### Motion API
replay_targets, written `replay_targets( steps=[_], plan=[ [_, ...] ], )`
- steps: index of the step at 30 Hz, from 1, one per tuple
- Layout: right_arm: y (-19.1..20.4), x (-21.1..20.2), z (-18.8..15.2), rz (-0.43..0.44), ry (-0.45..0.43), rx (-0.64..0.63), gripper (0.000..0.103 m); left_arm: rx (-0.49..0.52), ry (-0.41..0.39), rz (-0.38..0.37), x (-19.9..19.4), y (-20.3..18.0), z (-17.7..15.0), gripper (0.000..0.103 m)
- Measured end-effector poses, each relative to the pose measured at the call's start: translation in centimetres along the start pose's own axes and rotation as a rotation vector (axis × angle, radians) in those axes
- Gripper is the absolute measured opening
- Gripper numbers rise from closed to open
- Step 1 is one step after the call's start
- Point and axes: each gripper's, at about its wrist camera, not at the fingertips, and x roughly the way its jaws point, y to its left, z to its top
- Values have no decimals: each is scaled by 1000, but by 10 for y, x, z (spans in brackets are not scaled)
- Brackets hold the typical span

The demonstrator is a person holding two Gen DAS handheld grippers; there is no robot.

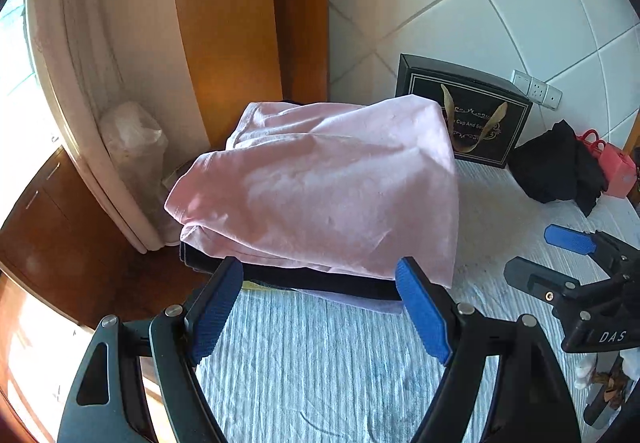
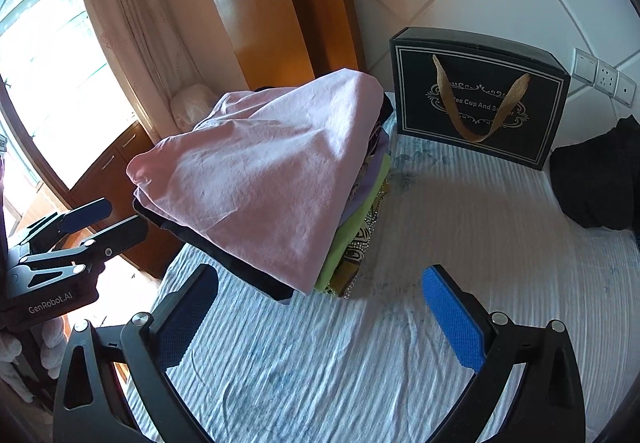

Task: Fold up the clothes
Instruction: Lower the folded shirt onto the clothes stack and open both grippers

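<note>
On the bed (image 2: 400, 343), which has a pale striped cover, a pile of folded clothes (image 2: 360, 211) stands near the far left corner. A pink garment (image 1: 320, 183) lies on top of the pile and hangs over its front edge; under it a dark layer, a lilac one, a green one and a patterned one show. Behind the pile, at the far edge of the bed against the wall, stands a black gift bag (image 2: 480, 99) with gold handles; its print reads "Cup And" in the middle, and the rest is covered. A black cloth (image 1: 556, 167) lies to the right of the bag, near a red toy-like object (image 1: 616, 167).

The left gripper (image 1: 320, 307) has its jaws released, with nothing between them, just before the pile; its body reads "GenRobot.AI". The right gripper (image 2: 320, 315) also has its jaws wide apart and empty, above the bare cover; "DAS" is readable on it.
</note>
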Motion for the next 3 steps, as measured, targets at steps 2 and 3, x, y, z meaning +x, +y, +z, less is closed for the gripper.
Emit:
replay_targets(
  steps=[2,3],
  plan=[
    [1,1,0,-6,3,-3,102,-1,0,0,2,1,0,80],
    [2,0,0,-10,3,-6,102,-2,0,1,2,2,0,80]
  ],
)
